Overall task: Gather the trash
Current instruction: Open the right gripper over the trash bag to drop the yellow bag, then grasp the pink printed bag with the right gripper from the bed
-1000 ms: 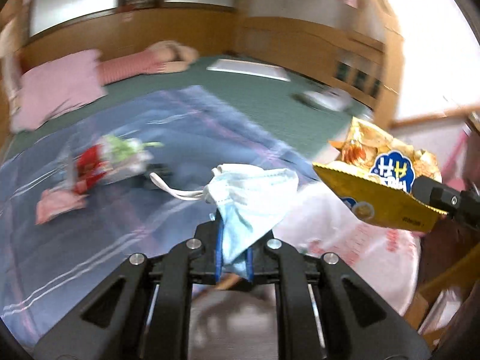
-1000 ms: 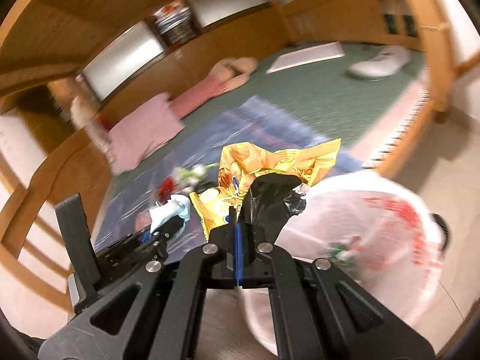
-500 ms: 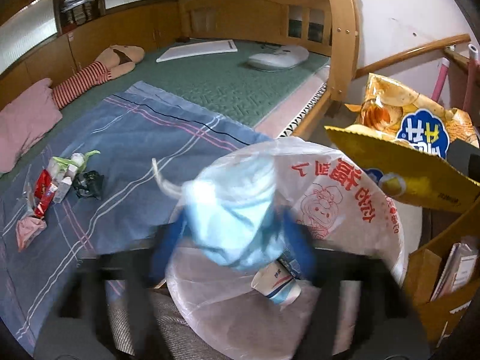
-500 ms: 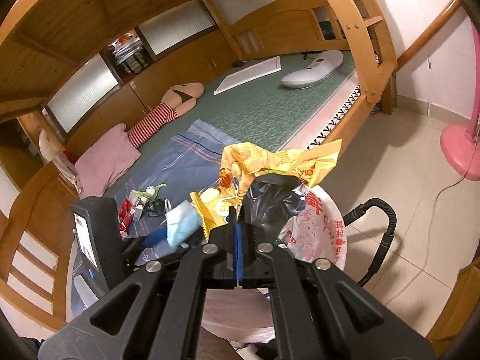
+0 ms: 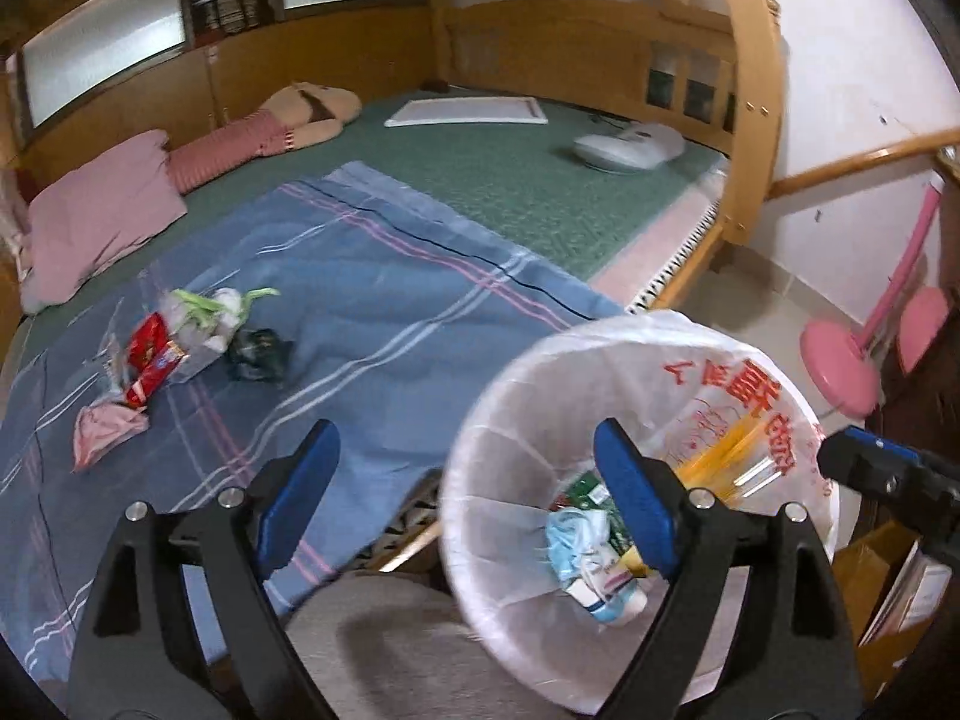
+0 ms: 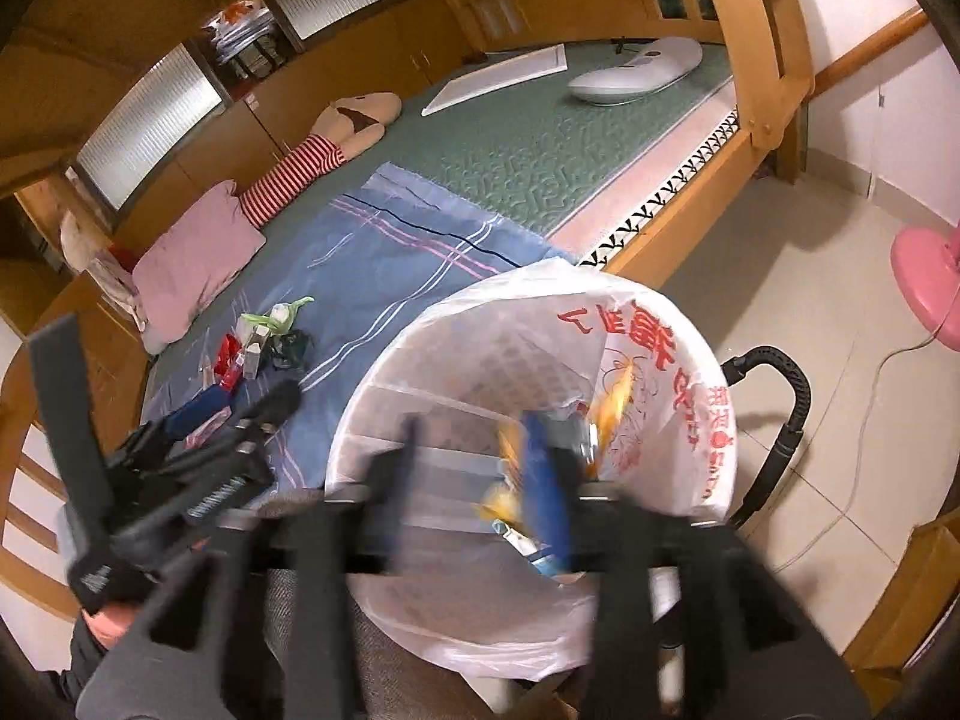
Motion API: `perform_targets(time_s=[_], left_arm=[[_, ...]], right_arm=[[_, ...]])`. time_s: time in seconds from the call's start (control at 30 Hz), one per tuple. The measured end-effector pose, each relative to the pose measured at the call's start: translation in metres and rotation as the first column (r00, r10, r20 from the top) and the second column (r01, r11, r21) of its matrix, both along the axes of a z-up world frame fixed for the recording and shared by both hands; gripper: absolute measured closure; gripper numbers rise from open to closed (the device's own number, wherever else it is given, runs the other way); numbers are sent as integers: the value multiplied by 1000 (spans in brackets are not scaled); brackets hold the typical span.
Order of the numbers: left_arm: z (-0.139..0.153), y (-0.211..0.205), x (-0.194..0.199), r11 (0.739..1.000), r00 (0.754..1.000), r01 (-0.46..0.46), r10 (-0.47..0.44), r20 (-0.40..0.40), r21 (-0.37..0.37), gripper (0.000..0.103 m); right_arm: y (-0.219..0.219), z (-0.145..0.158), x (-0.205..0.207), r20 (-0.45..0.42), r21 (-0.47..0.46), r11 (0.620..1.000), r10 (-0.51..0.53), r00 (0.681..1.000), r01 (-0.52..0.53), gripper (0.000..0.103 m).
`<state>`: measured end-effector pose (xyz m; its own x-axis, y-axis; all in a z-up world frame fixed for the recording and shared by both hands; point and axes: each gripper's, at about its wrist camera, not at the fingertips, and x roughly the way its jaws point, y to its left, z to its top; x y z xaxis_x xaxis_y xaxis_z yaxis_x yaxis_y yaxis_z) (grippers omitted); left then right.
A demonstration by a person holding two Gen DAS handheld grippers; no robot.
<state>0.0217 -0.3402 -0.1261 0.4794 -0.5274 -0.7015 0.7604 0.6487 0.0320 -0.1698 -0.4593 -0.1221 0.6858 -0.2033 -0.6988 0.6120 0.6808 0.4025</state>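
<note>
Now both hand-held grippers, left (image 5: 462,498) & right (image 6: 474,480), have just been opening over the bin (image 5: 498,396), nothing gripped; let the wrapper (image 6: 612,408) drop clear before heading back to the bed's litter (image 5: 180,342).

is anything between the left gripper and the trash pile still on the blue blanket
Nothing visible. The left gripper is open and empty, and only bare blue blanket lies between it and the trash pile. The bin sits off to the right.

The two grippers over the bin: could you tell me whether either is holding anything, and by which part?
Nothing is held. The left gripper is open and empty; the right gripper has just been opening, its yellow snack bag dropping into the bin.
</note>
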Motion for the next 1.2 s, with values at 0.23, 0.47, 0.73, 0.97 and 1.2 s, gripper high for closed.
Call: perform_targets(time_s=[0.23, 0.47, 0.73, 0.97, 1.2], left_arm=[[11, 66, 35, 990, 991, -133, 133, -15, -52, 13], [5, 192, 100, 906, 908, -420, 418, -31, -61, 13], [-14, 331, 158, 729, 730, -683, 679, -77, -39, 13], [-37, 388, 179, 650, 646, -760, 751, -137, -18, 13], [-49, 407, 194, 619, 612, -785, 775, -158, -2, 13]], right_arm=[[29, 11, 56, 10, -41, 985, 168, 986, -167, 32], [108, -4, 206, -12, -18, 852, 523, 852, -523, 29], [222, -46, 372, -145, -133, 638, 745, 651, -759, 29], [262, -85, 461, -248, -166, 542, 786, 567, -824, 29], [285, -132, 499, -330, -18, 521, 803, 497, -854, 71]])
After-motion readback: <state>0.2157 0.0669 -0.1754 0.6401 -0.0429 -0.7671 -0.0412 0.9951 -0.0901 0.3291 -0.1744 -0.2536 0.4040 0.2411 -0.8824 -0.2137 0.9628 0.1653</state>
